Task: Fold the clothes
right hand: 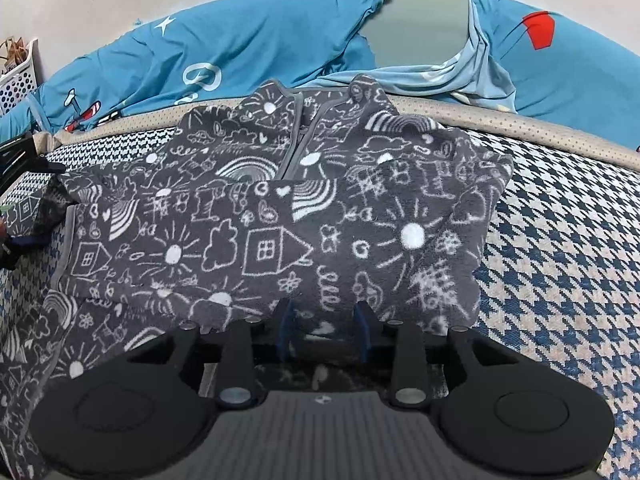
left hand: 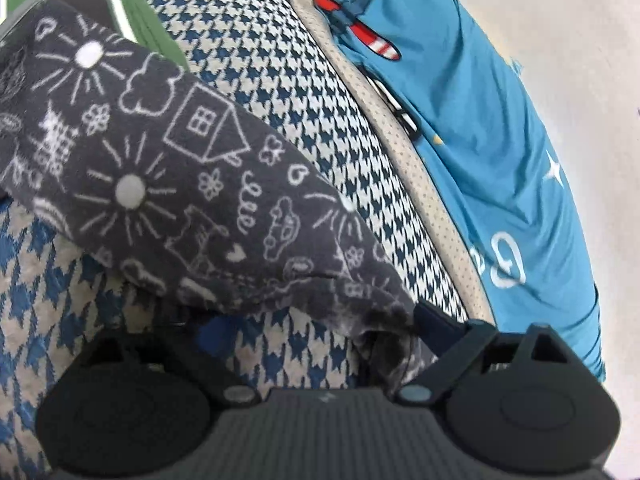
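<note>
A dark grey fleece garment printed with white doodles lies spread on a blue-and-white houndstooth surface, with its zip collar at the far side. In the right wrist view its near edge drapes over my right gripper. The two blue fingers stand a little apart with cloth lying loose between them. In the left wrist view a fold of the garment runs across from the upper left. My left gripper stands wide around its lower edge, the right finger beside the cloth corner and the left finger mostly hidden under the cloth.
A beige dotted border strip edges the houndstooth surface, and beyond it lies a bright blue printed sheet. A white perforated basket stands at the far left. Green striped cloth shows at the top left of the left wrist view.
</note>
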`<action>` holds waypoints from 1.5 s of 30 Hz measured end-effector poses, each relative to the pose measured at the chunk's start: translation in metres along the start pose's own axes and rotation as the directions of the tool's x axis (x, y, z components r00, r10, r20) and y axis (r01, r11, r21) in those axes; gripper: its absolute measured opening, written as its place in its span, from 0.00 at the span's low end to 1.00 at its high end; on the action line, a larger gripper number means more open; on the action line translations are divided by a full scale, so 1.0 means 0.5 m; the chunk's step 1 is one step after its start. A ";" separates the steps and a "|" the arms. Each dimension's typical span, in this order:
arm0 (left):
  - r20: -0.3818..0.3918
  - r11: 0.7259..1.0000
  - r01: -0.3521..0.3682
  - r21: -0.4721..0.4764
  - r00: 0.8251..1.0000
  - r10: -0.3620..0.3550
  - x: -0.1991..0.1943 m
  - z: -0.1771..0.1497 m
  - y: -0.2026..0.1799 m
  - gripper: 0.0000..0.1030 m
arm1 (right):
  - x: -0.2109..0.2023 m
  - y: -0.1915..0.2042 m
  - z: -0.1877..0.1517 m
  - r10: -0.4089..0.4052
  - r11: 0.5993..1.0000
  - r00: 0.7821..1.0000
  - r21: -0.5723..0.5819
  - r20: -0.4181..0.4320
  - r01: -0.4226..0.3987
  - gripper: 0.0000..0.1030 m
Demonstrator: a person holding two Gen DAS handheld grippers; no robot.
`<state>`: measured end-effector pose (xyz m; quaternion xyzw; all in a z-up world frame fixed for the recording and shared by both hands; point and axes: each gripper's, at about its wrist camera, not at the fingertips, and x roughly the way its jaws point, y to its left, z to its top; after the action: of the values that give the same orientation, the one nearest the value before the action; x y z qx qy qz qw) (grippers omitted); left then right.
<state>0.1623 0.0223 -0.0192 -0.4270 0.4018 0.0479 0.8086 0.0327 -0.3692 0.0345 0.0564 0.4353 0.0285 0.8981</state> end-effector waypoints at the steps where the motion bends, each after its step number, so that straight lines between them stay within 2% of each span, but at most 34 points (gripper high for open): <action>1: 0.007 1.000 0.002 0.001 1.000 -0.002 0.000 -0.001 -0.002 0.75 | 0.000 0.001 0.000 -0.001 1.000 1.000 -0.002 -0.001 0.001 0.32; 2: 0.009 1.000 0.003 0.004 1.000 -0.003 0.000 -0.003 -0.004 0.61 | 0.001 0.001 0.000 -0.001 1.000 1.000 -0.004 -0.002 0.001 0.32; 7: 0.015 1.000 0.007 0.014 1.000 -0.007 0.002 -0.014 -0.018 0.24 | 0.003 0.000 0.001 0.001 1.000 1.000 -0.006 -0.009 -0.001 0.33; 10: 0.063 0.992 -0.015 0.126 0.998 0.007 -0.014 -0.027 -0.055 0.19 | 0.003 0.000 0.002 0.002 1.000 1.000 -0.004 -0.013 -0.002 0.33; 15: 0.091 0.959 0.009 0.284 0.995 -0.037 -0.037 -0.057 -0.117 0.18 | 0.003 0.000 0.002 0.005 1.000 1.000 0.009 -0.018 -0.005 0.33; 19: 0.035 0.924 0.065 0.378 0.996 -0.084 -0.035 -0.102 -0.156 0.18 | 0.003 -0.003 0.004 0.011 1.000 1.000 0.019 -0.023 -0.010 0.33; 21: 0.025 0.889 0.064 0.453 0.996 -0.084 -0.034 -0.138 -0.181 0.18 | 0.003 -0.004 0.004 0.012 1.000 1.000 0.024 -0.025 -0.011 0.33; 24: -0.036 0.838 0.088 0.538 0.996 -0.082 -0.023 -0.190 -0.209 0.18 | 0.004 -0.005 0.005 0.013 1.000 0.999 0.029 -0.029 -0.012 0.33; 27: -0.108 0.814 0.137 0.565 0.990 -0.092 -0.030 -0.227 -0.222 0.18 | 0.004 -0.004 0.005 0.012 1.000 0.999 0.029 -0.032 -0.012 0.33; 30: -0.093 0.795 0.112 0.597 0.993 -0.071 -0.049 -0.241 -0.219 0.20 | 0.004 -0.003 0.006 0.010 1.000 0.999 0.029 -0.033 -0.009 0.33; 31: -0.088 0.789 0.104 0.606 0.994 -0.063 -0.055 -0.246 -0.218 0.24 | 0.004 -0.002 0.006 0.009 1.000 0.999 0.027 -0.034 -0.008 0.33; 34: -0.048 0.819 0.044 0.572 0.999 -0.021 -0.072 -0.217 -0.198 0.24 | 0.004 0.000 0.006 0.006 1.000 0.999 0.021 -0.035 -0.005 0.34; 38: 0.044 0.835 -0.072 0.545 0.997 0.056 -0.095 -0.164 -0.161 0.30 | 0.006 0.003 0.006 0.001 1.000 0.999 0.017 -0.040 -0.001 0.35; 45: 0.176 0.841 -0.253 0.479 0.966 0.190 -0.120 -0.082 -0.094 0.32 | 0.011 0.017 0.003 -0.017 1.000 0.999 -0.006 -0.050 0.017 0.38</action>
<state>0.1166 -0.0213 0.0402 -0.1513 0.3974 0.0618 0.9030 0.0373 -0.3602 0.0323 0.0492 0.4582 0.0236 0.8872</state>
